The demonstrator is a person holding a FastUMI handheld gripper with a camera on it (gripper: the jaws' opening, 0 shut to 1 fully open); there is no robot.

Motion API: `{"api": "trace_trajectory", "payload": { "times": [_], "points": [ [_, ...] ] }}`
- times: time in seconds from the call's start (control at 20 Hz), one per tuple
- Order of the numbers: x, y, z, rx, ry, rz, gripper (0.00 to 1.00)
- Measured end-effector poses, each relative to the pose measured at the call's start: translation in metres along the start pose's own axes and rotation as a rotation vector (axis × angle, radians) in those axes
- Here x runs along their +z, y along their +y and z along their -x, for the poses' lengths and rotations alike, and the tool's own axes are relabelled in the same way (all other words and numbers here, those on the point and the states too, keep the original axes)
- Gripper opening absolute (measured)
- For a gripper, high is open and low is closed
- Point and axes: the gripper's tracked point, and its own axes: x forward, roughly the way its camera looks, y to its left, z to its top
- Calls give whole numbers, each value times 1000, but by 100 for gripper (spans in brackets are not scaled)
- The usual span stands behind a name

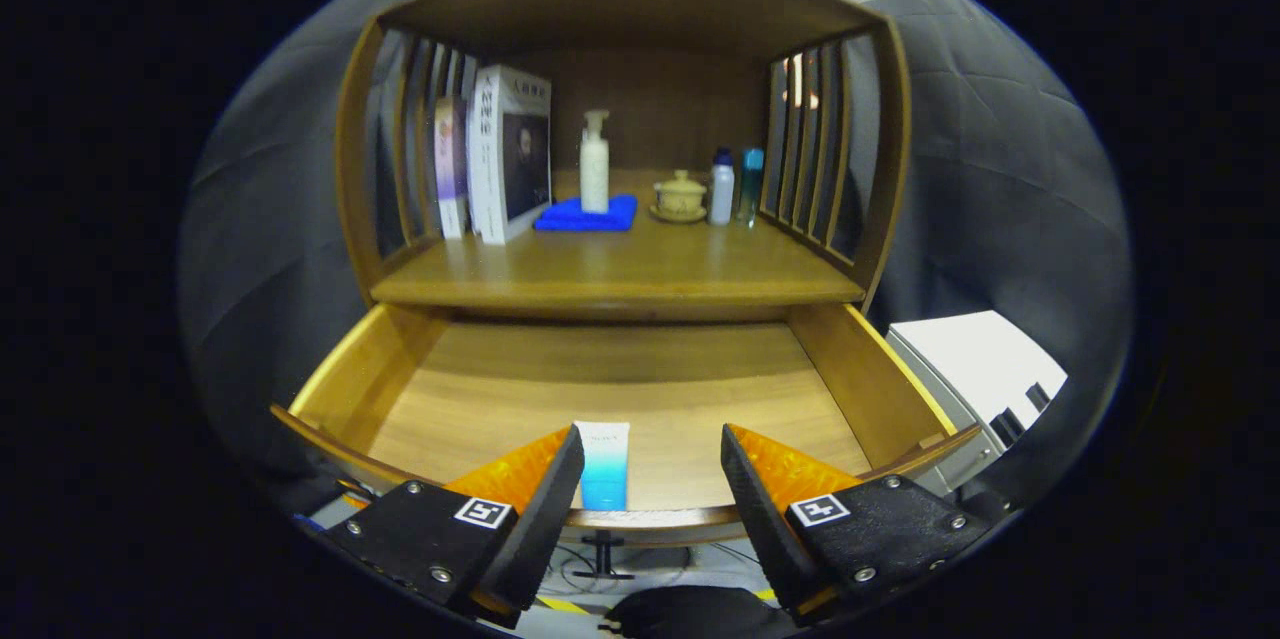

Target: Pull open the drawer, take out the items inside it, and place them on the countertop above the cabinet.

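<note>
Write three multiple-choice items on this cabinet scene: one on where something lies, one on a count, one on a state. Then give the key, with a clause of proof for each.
1. Where does the white and blue tube lie?
A. on the blue cloth
B. in the drawer, near its front wall
C. beside the books

2. How many small bottles stand right of the lidded cup?
A. two
B. four
C. none

3. How is the gripper?
A. shut on the tube
B. shut on the drawer front
C. open

Key: B, the tube rests on the drawer floor by the left finger; A, a white one and a teal one; C, the fingers stand apart, pressing nothing.
</note>
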Motion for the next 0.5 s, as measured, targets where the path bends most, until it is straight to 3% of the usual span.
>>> {"api": "trace_trajectory", "payload": {
  "times": [0.2, 0.5],
  "points": [
    [-4, 20, -32, 51, 101, -13, 86],
    [-29, 24, -58, 53, 282, -35, 87]
  ]
}}
